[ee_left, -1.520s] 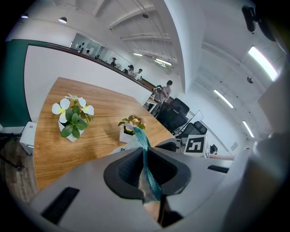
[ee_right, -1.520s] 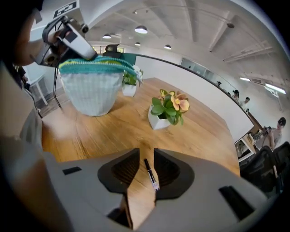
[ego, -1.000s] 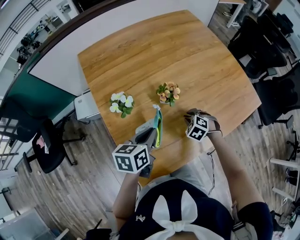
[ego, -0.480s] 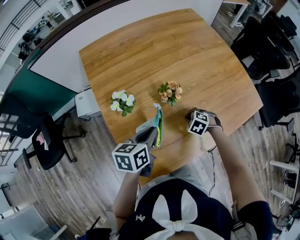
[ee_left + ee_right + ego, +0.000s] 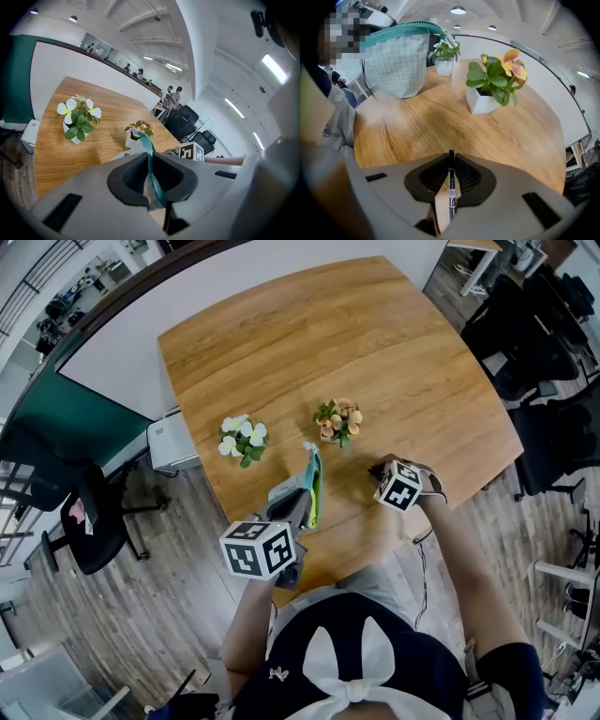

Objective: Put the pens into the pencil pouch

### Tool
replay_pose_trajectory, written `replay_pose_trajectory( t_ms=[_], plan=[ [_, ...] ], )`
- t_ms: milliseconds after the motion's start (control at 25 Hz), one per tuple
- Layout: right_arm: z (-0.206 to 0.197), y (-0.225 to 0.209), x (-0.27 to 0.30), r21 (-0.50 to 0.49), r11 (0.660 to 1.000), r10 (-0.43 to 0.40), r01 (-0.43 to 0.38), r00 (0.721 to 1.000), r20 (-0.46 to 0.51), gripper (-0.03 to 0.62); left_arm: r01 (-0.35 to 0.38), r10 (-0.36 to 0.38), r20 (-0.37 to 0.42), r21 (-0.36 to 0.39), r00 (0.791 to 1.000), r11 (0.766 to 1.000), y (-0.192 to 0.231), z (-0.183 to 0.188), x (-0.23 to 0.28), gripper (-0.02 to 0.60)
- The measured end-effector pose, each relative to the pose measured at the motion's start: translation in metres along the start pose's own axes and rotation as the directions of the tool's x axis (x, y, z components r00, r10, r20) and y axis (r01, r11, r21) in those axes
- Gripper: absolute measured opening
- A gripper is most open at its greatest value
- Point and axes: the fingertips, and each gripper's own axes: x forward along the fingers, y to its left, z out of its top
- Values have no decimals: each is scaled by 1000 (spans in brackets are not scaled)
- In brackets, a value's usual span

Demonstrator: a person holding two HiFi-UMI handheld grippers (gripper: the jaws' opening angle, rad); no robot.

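A: "The right claw (image 5: 451,164) has just been closing on the black pen (image 5: 451,191), low centre of its view. Risk?"

B: "A thin pinch, so it may swivel. The left claw (image 5: 151,168) clamps the pencil pouch (image 5: 312,488) mid-frame on the counter (image 5: 375,352). Its mouth may sag shut."

Left gripper (image 5: 298,503) on the teal pencil pouch (image 5: 313,482), right gripper (image 5: 380,471) nearby, above a wooden table (image 5: 328,352)
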Motion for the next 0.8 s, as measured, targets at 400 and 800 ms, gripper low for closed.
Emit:
replay_pose_trajectory(
  t_ms=[400,800],
  plan=[
    [7,6,-29,51,998,-44,38,993,106,49,-9,9,4,4,1000,1000,-2,-2,0,46],
    [16,4,-74,214,971,-165,108,949,270,49,-22,22,1,17,1000,1000,-3,-8,-3,46]
  ],
)
